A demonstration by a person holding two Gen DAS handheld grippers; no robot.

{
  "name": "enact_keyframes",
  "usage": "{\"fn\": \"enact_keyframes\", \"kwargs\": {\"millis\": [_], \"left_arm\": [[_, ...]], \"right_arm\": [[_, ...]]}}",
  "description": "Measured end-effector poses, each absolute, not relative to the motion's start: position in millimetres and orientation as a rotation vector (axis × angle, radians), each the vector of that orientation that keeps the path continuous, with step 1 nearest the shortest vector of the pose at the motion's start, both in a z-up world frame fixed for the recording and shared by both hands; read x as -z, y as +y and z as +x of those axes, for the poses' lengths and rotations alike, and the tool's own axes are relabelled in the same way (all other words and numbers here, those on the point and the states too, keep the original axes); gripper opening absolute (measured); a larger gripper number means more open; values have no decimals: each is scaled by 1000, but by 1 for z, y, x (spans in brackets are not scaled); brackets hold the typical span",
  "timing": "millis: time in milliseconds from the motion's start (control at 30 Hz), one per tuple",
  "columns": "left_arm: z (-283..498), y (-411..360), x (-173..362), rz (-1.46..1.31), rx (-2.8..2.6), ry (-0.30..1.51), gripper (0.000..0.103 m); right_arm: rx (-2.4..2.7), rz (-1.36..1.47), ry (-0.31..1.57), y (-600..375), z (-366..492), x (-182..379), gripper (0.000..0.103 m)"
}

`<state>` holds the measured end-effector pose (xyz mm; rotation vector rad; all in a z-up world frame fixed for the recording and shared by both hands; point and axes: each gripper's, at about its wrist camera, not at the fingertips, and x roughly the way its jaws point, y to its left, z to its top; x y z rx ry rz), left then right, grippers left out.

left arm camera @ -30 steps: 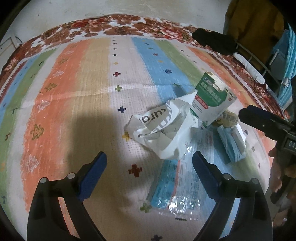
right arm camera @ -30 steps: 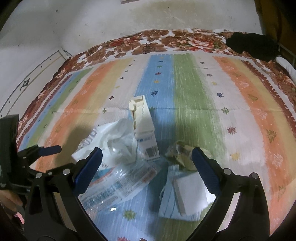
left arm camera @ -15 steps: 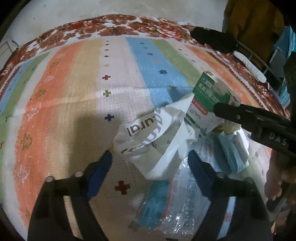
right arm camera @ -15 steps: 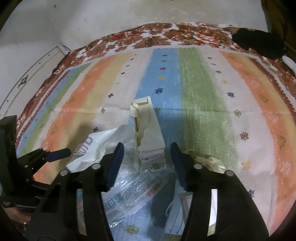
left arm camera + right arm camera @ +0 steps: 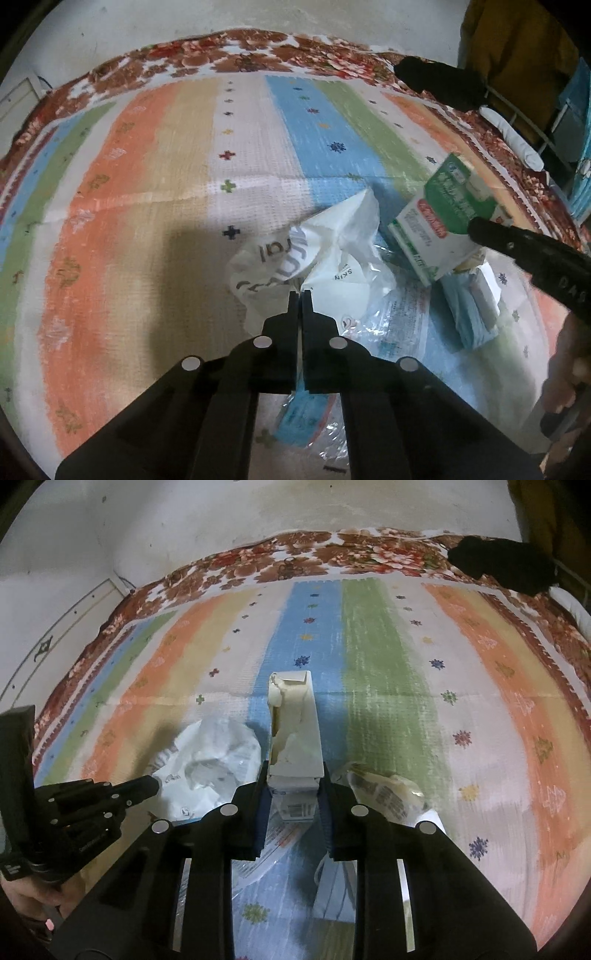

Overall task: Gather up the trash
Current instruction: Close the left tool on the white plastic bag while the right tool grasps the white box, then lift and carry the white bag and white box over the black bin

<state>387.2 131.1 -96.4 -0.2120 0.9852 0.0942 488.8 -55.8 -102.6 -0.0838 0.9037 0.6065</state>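
Note:
A green and white carton [image 5: 439,229] stands tilted on the striped cloth. Seen from the right wrist, its torn pale side [image 5: 295,738] sits between my right gripper [image 5: 294,775] jaws, which are closing with both pads pressed on its lower sides. A crumpled white plastic bag [image 5: 332,251] lies left of the carton. My left gripper [image 5: 300,293] is shut, its tips pinching a fold of that bag. The right wrist view shows the left gripper [image 5: 147,786] touching the bag [image 5: 218,753].
A clear printed wrapper [image 5: 399,317], a blue pack [image 5: 472,314] and a crumpled yellowish wrapper [image 5: 384,790] lie around the carton. The striped cloth [image 5: 147,184] stretches left and far. A black object [image 5: 498,568] lies at the far right edge. A hand [image 5: 569,362] holds the right gripper.
Both grippers went from wide open to closed. The left one pushed forward and pinched the white bag. The right one moved forward and closed around the carton.

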Motion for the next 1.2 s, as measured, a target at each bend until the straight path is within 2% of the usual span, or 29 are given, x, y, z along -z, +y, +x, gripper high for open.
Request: {"fn": "enact_keyframes", "kwargs": {"millis": [1200], "left_arm": [[314,111,17,-286,-130,918,0]], "right_arm": [[-614,-172,911,-97,400,63,22]]}}
